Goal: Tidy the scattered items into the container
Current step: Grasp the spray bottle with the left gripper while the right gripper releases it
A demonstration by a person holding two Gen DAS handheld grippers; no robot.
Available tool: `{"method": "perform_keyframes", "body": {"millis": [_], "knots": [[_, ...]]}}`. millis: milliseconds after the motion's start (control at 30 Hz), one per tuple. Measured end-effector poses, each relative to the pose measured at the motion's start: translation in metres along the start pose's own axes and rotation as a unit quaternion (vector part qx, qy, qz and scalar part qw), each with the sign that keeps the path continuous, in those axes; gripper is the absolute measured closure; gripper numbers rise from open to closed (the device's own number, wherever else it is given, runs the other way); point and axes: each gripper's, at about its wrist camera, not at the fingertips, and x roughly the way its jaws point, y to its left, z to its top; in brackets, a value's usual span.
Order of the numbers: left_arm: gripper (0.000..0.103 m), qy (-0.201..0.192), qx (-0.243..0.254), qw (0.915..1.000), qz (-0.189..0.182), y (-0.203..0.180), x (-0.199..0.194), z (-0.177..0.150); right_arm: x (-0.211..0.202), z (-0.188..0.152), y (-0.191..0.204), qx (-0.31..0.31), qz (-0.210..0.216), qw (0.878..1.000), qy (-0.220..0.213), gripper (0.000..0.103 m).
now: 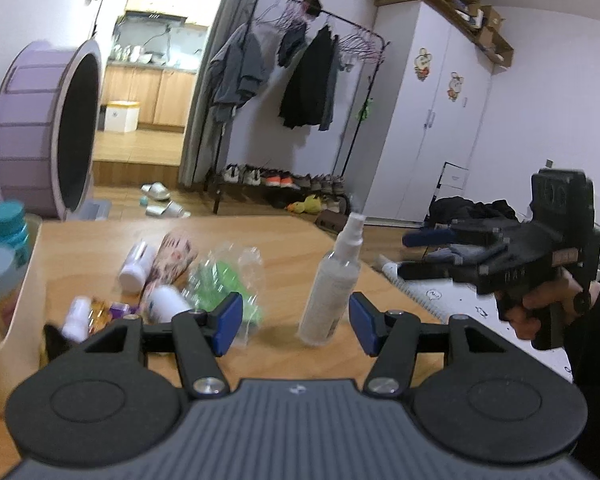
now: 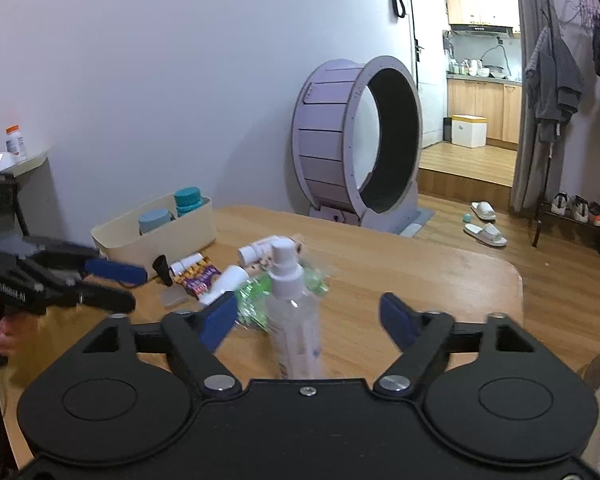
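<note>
On the wooden surface (image 2: 419, 264), the cream container (image 2: 156, 236) stands far left of the spray bottle (image 2: 296, 320), two teal-capped jars inside it. My left tongs (image 1: 296, 322) hang half released and grip nothing. Between container and bottle lie the scattered items (image 2: 220, 276): small white bottles, a purple packet, crinkled green-and-clear wrap. The bottle stands upright between the pads of my right tongs (image 2: 307, 320), spread wide, touching neither.

spray bottle (image 2: 293, 312) upright, right tool (image 2: 307, 320) open
</note>
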Motion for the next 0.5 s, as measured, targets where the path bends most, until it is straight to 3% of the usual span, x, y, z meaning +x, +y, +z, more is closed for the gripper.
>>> {"method": "perform_keyframes", "body": {"millis": [167,233,500], "knots": [[0.05,-0.004,0.031,0.9994,-0.015,-0.015,0.025,0.015,0.002,-0.008,-0.006,-0.001,-0.006,1.0,0.021,0.013],[0.051,-0.001,0.035,0.9991,-0.025,-0.02,0.036,0.018,0.002,-0.011,-0.005,-0.005,-0.005,1.0,0.027,0.006],[0.051,0.008,0.055,0.9982,-0.022,-0.032,0.074,0.021,-0.002,-0.013,-0.005,-0.007,0.023,0.999,0.028,0.002]]}}
